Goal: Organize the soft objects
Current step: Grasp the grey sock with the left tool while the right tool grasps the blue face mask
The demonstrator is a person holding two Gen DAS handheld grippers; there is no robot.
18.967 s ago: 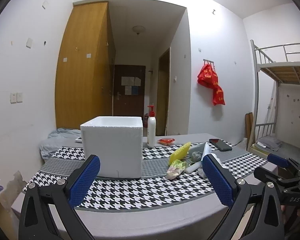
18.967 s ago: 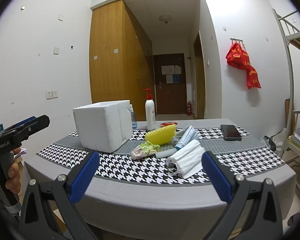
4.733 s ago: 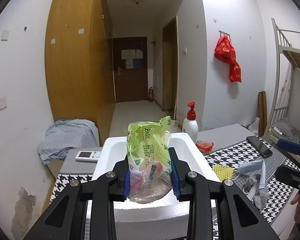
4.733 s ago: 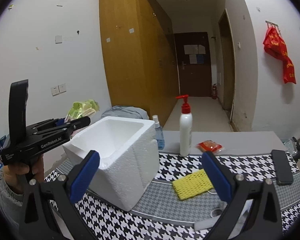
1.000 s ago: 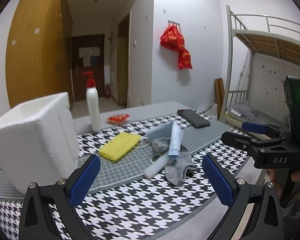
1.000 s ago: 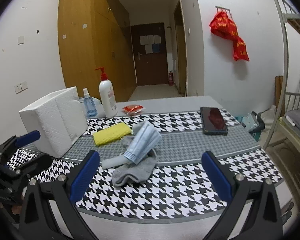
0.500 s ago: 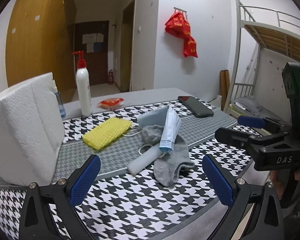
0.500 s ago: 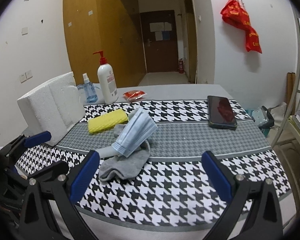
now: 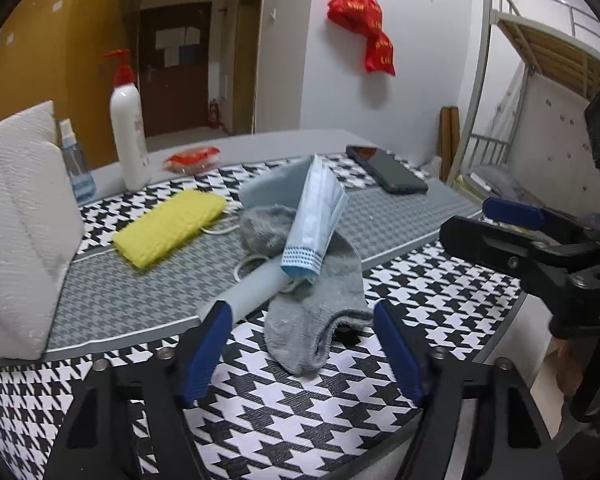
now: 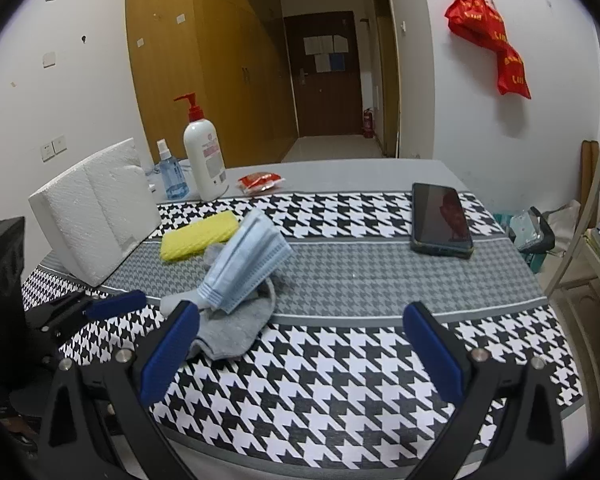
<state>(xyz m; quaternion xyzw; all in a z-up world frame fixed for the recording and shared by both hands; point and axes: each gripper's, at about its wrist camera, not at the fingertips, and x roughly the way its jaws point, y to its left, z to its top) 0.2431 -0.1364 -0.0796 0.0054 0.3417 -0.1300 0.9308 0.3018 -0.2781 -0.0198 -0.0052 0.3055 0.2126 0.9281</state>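
Left wrist view shows the left tongs (image 9: 302, 350) spread wide and empty, flanking the toe of a grey sock (image 9: 316, 304) on the counter (image 9: 340, 412). A blue face-mask stack (image 9: 314, 220) and a pale tube (image 9: 256, 286) lie across the sock; a yellow sponge (image 9: 170, 226) lies just beside. The right tongs (image 10: 296, 354) are wide open, empty too. Judging by this, all four await the white foam box (image 10: 96, 208); its inside is hidden.

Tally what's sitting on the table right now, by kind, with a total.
Soft items: 3, namely grey sock, blue face masks, yellow sponge
Bottles: 2, namely pump bottle, spray bottle
Foam box: 1
Phone: 1
Red packet: 1
White tube: 1
Total: 9
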